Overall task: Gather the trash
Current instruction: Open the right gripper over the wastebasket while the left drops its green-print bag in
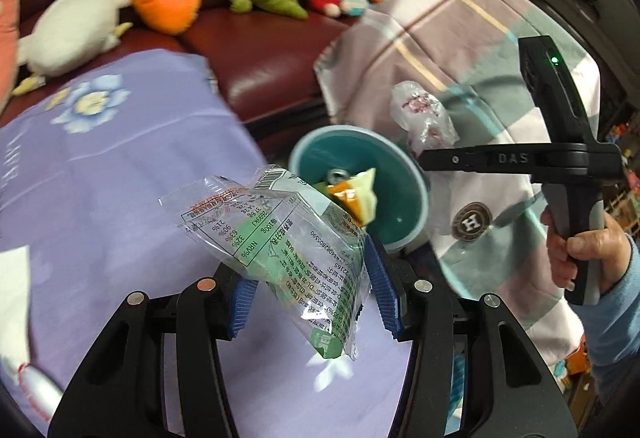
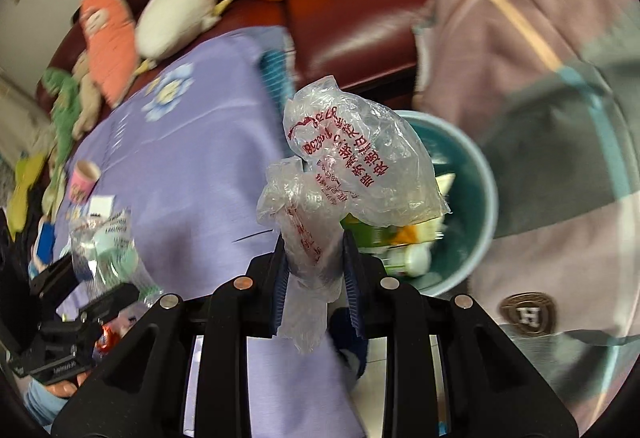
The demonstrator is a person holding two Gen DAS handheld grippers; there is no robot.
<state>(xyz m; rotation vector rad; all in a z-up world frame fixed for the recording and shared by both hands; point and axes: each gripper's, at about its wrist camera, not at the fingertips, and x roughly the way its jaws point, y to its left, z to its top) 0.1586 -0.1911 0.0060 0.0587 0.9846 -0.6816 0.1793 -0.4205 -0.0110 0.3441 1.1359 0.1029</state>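
My left gripper is shut on a clear and green snack wrapper, held up above the purple tablecloth. Just beyond it stands a teal bin with some trash inside. At the right of that view a hand carries my right gripper over the bin's rim with a crumpled clear bag. In the right wrist view the right gripper is shut on that red-printed plastic bag, with the bin to its right. The left gripper and wrapper show at the lower left.
A maroon sofa with several plush toys runs along the back. A plaid cloth hangs right of the bin. A pink paper cup and more wrappers lie at the table's left end. White paper lies at the left edge.
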